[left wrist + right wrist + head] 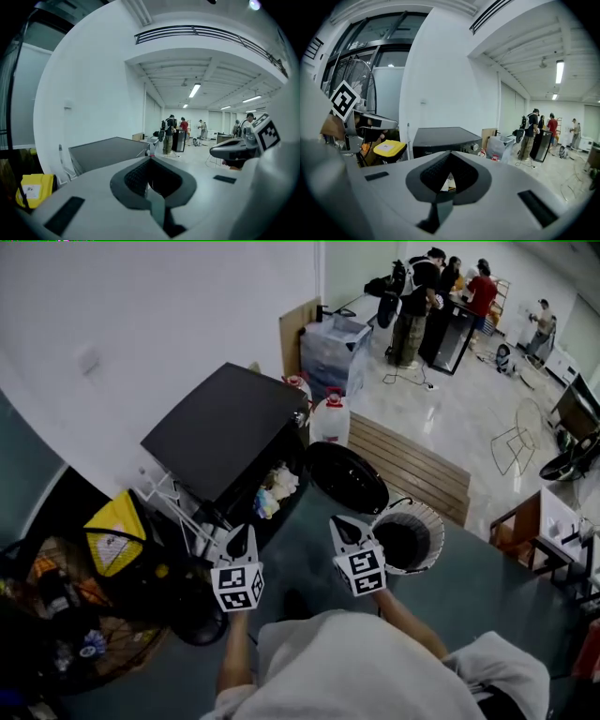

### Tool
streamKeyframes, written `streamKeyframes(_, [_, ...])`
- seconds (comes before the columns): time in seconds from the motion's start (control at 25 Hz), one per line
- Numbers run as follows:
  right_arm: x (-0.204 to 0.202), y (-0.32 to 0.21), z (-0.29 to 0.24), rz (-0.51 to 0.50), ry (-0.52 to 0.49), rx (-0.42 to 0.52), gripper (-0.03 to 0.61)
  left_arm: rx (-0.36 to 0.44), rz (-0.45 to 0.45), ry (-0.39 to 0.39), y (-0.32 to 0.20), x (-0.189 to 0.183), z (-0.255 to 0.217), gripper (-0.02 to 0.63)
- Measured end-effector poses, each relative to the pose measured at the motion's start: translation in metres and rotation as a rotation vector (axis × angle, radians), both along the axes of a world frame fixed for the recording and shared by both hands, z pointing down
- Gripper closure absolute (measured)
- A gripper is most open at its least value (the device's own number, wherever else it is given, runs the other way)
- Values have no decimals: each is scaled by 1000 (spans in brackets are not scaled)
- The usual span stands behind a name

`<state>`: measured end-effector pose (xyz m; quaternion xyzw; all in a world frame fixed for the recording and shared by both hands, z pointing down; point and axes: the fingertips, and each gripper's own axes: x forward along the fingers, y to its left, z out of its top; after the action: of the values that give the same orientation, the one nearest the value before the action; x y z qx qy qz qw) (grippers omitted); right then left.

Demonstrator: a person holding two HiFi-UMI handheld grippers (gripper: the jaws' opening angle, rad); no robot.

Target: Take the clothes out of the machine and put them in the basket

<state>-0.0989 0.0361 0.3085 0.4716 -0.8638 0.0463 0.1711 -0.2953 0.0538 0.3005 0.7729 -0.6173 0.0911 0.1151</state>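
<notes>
Clothes aren't in hand: left tongs and right tongs hover pinched shut, empty. Just past the right tongs, the white basket, its inside too dark to read. Further on, the black machine, door swung open, the clothes a pale bundle in its mouth, mostly hidden. People stand far back.

A: Approach to machine mouth?
B: Open from the front. Door swung wide, standing between mouth and basket.
A: Left side?
B: Crowded by white rack against the cabinet.
</notes>
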Motion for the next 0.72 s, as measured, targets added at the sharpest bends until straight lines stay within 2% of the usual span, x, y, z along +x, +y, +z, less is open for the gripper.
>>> streamKeyframes(0.36, [-47,-100,6,25,10,-5,557,-18,27,-10,-94,-50,7,595])
streamKeyframes(0.72, [-56,-143,24,28,39,-30,557,-67,68,-1,-138,-56,27,595])
